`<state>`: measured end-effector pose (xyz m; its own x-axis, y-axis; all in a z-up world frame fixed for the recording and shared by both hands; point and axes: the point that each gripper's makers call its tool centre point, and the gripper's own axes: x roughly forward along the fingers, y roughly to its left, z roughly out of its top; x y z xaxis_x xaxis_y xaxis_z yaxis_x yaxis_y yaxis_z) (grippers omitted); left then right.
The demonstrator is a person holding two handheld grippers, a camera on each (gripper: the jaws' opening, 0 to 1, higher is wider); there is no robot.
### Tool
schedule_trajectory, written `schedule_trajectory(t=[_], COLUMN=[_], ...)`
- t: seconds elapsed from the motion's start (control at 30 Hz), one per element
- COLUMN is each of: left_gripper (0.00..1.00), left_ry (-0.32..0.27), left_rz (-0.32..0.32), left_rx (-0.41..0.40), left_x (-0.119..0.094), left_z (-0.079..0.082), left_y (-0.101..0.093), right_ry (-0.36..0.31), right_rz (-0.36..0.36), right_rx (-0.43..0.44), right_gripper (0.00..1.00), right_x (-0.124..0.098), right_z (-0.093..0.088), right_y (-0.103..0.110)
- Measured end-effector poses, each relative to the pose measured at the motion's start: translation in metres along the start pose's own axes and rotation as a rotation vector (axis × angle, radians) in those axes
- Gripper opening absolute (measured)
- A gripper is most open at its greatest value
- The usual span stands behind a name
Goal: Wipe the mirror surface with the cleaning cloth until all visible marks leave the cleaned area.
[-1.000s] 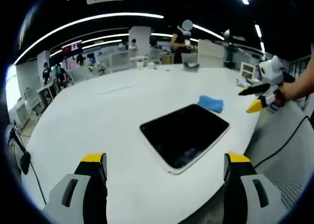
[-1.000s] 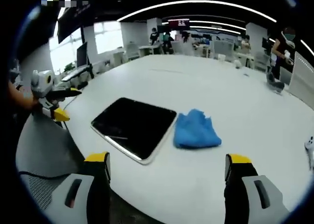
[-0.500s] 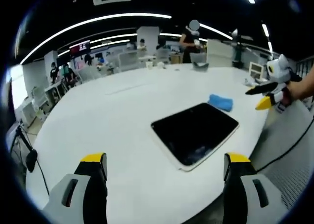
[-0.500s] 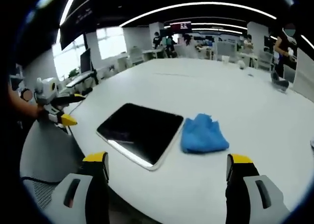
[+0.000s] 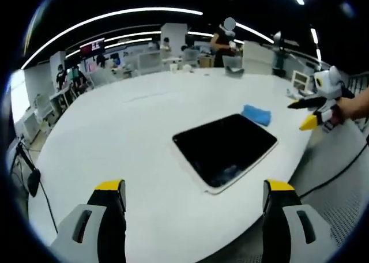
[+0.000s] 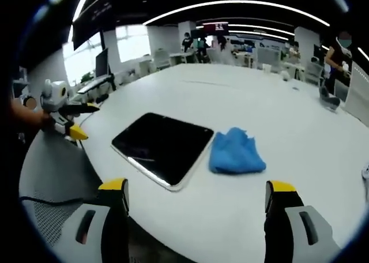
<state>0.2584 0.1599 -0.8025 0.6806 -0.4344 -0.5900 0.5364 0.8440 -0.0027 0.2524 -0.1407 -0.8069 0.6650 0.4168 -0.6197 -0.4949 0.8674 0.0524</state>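
A dark rectangular mirror (image 5: 226, 149) with a pale rim lies flat near the edge of a big white table (image 5: 115, 136); it also shows in the right gripper view (image 6: 163, 147). A crumpled blue cleaning cloth (image 6: 236, 152) rests on the table just beside the mirror's far short side, small in the left gripper view (image 5: 256, 113). My left gripper (image 5: 195, 195) is open over the table's near edge, short of the mirror, and is seen from the other side (image 6: 74, 120). My right gripper (image 6: 196, 195) is open, short of mirror and cloth, and also appears held by a hand (image 5: 307, 114).
The white table (image 6: 277, 113) is large and round-edged, with a perforated grey chair (image 6: 52, 176) and a black cable by its rim. Small items (image 5: 233, 71) sit at the far side. Desks and people stand in the office behind.
Both views have shifted slightly with the hands; mirror and cloth lie where they were. Both grippers stay open and clear of them.
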Motion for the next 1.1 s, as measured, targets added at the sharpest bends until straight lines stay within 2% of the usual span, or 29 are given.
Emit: schedule_trajectory(t=[0.03, 0.1, 0.17, 0.27, 0.47, 1.03, 1.1], left_gripper=[1.00, 1.00, 1.00, 1.00, 1.00, 1.00, 1.00], left_ry=[-0.022, -0.049, -0.053, -0.074, -0.063, -0.037, -0.034], left_rz=[-0.014, 0.003, 0.015, 0.027, 0.011, -0.013, -0.012], left_rx=[-0.014, 0.001, -0.004, -0.052, -0.021, -0.023, -0.003], left_x=[-0.001, -0.004, -0.005, -0.005, -0.003, -0.002, -0.002], left_z=[0.004, 0.008, 0.009, 0.011, 0.009, 0.004, 0.004], left_y=[-0.003, -0.001, 0.002, 0.009, 0.004, -0.001, -0.002], right_ry=[-0.001, 0.000, 0.015, 0.009, 0.005, 0.021, 0.011], right_rz=[0.003, 0.011, 0.019, 0.014, 0.009, -0.013, -0.013], right_rx=[-0.001, -0.019, -0.028, -0.032, -0.038, -0.034, -0.035], right_gripper=[0.98, 0.98, 0.99, 0.99, 0.99, 0.98, 0.98], right_x=[0.000, 0.000, 0.001, 0.001, 0.002, 0.001, 0.001], right_z=[0.000, 0.000, -0.002, -0.002, 0.001, -0.002, 0.000], right_y=[0.001, 0.003, 0.006, 0.004, 0.004, -0.001, -0.001])
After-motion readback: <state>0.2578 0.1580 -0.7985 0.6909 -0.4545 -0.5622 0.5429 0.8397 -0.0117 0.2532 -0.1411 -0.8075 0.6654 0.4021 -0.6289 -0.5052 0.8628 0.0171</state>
